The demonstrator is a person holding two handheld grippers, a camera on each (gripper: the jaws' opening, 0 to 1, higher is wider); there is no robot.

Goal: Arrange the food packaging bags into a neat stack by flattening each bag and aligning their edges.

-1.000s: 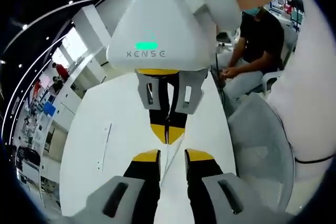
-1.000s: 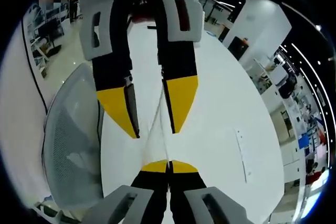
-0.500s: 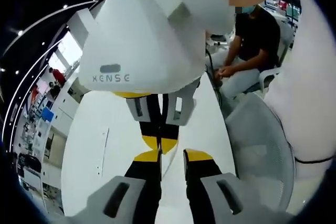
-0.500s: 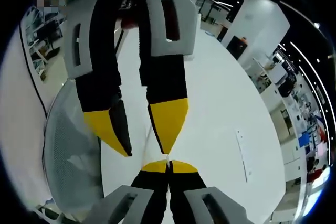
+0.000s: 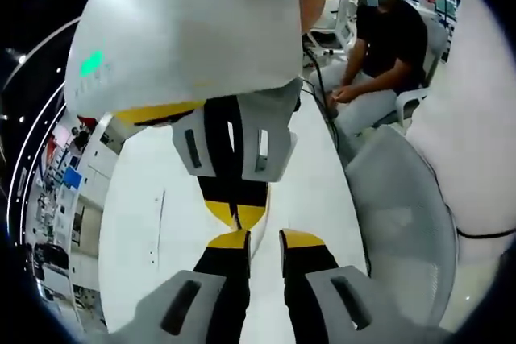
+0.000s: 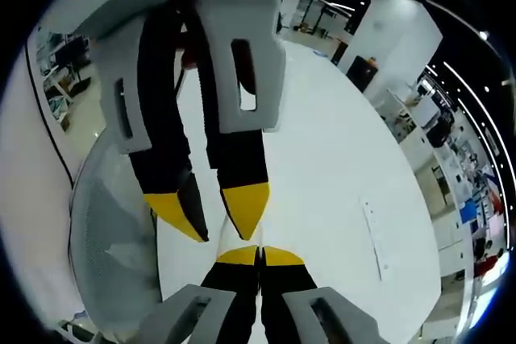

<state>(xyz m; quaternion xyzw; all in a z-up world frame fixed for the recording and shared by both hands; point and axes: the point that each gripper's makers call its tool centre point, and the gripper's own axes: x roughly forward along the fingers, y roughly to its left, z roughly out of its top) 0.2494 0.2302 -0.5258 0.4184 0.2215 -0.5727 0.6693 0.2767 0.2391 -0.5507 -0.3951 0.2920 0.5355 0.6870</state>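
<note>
**While R claw is pinched tight, L claw stands narrowly apart**

Though white on white makes it hard to read, a thin pale bag (image 5: 257, 230) seems to run from the right gripper (image 5: 236, 217) tips into the gap of the left gripper (image 5: 266, 241), above the table (image 5: 153, 199) near its chair-side edge. R jaws are pressed together tip to tip; can't tell if they nip the bag. L jaws are a narrow gap apart, tips just beside R's, w/ nothing clearly clamped. Mesh chair (image 5: 395, 223) stands at the table's edge; a seated person (image 5: 395, 38) is beyond the far corner.
</note>
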